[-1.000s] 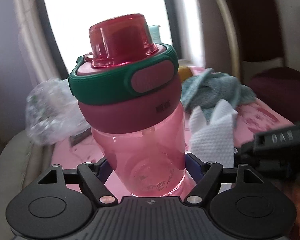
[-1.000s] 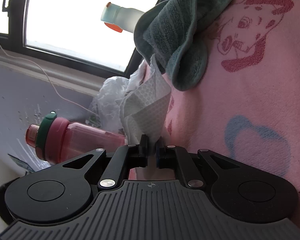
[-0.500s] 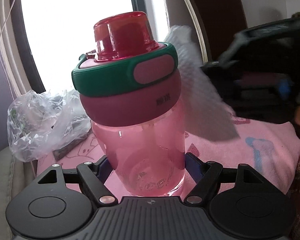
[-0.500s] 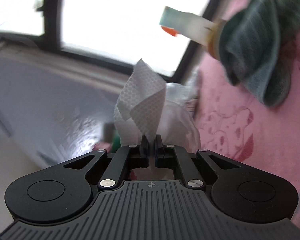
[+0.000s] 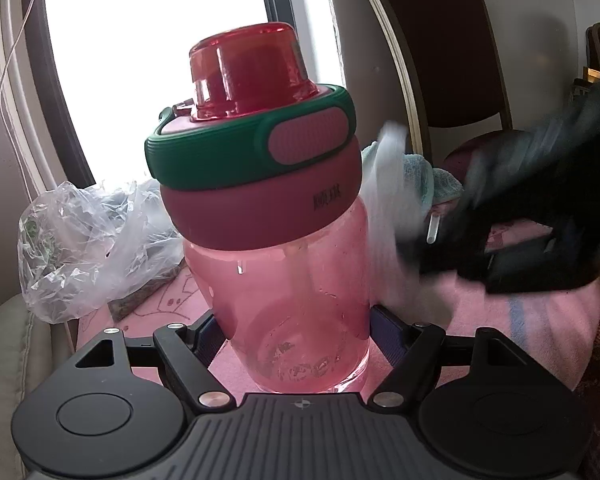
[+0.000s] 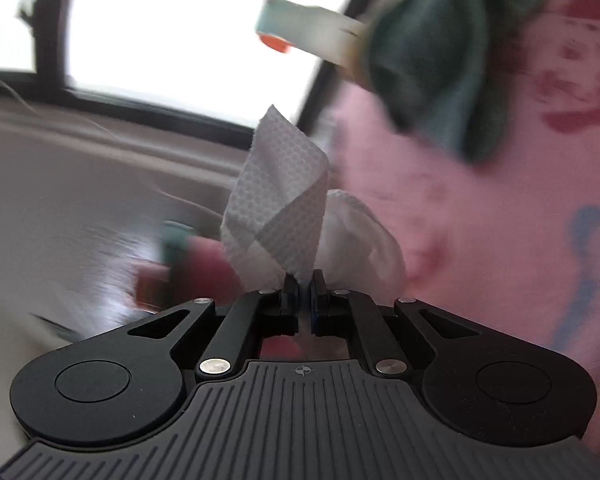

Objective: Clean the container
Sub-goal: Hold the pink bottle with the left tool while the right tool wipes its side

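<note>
My left gripper (image 5: 292, 320) is shut on a clear pink bottle (image 5: 284, 280), held upright by its lower body. The bottle has a dark pink collar, a green lid ring (image 5: 236, 148) and a red cap (image 5: 248, 68). A white paper towel (image 6: 278, 204) is pinched in my shut right gripper (image 6: 303, 280). In the left wrist view the right gripper (image 5: 404, 248) comes in blurred from the right, and the towel (image 5: 384, 192) lies against the bottle's right side. The bottle (image 6: 196, 268) shows blurred behind the towel in the right wrist view.
A pink printed cloth (image 6: 480, 208) covers the surface. A crumpled clear plastic bag (image 5: 84, 240) lies left of the bottle. A green-grey rag (image 6: 444, 60) and a pale bottle with an orange cap (image 6: 300, 36) sit near the window. Dark chairs (image 5: 440, 40) stand behind.
The right gripper lifted the paper towel off the cloth and carried it to the bottle's right side. The left gripper kept hold of the bottle, and its view swung slightly.
</note>
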